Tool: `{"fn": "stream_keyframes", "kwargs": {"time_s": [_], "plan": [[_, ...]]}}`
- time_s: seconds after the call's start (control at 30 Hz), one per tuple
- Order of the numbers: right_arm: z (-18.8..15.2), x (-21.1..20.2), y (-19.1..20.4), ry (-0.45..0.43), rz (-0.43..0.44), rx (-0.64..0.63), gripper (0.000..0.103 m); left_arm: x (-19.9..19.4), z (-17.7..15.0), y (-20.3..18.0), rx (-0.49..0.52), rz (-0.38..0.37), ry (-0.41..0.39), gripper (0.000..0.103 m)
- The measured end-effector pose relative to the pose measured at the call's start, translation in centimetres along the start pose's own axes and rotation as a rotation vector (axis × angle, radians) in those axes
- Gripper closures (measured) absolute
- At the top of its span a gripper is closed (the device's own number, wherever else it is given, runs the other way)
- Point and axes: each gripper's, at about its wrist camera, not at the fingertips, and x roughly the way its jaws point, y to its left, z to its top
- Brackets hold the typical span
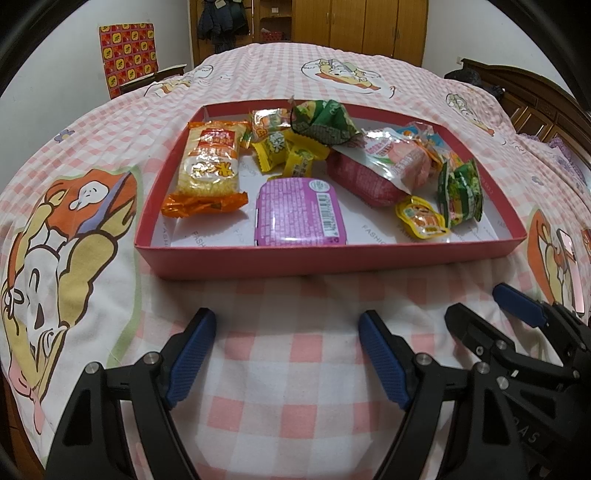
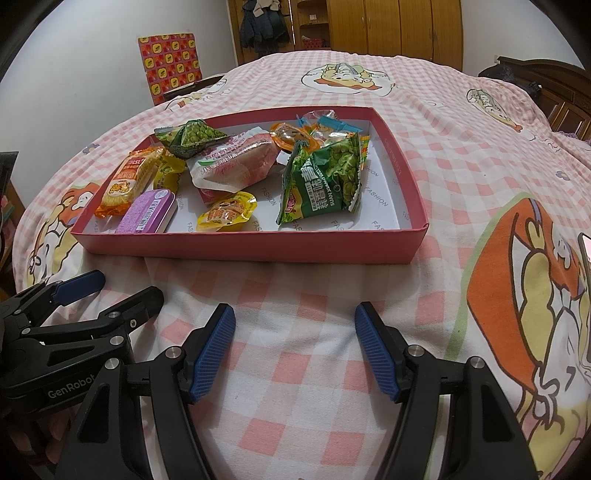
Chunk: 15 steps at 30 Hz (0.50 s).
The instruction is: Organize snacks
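A shallow red box sits on the checked bedspread and holds several snacks. Among them are an orange rice cracker pack, a purple tin, a pink pack, a green pea bag and a yellow jelly cup. My left gripper is open and empty, just short of the box's near wall. My right gripper is open and empty beside it.
The bedspread has pink checks and cartoon prints. A chair with a red patterned cover stands at the far left. Wooden wardrobes line the back wall. A dark headboard is at the right.
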Motion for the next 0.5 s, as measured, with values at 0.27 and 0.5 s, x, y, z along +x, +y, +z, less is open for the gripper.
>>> {"fn": "stream_keyframes", "kwargs": {"time_s": [0.27, 0.5], "plan": [[-0.03, -0.01, 0.02, -0.001, 0.000, 0.000, 0.033, 0.05, 0.03, 0.02, 0.000, 0.000, -0.001, 0.020], [0.03, -0.02, 0.02, 0.000, -0.002, 0.000, 0.033, 0.05, 0.15, 0.43, -0.006, -0.007, 0.005, 0.020]]}}
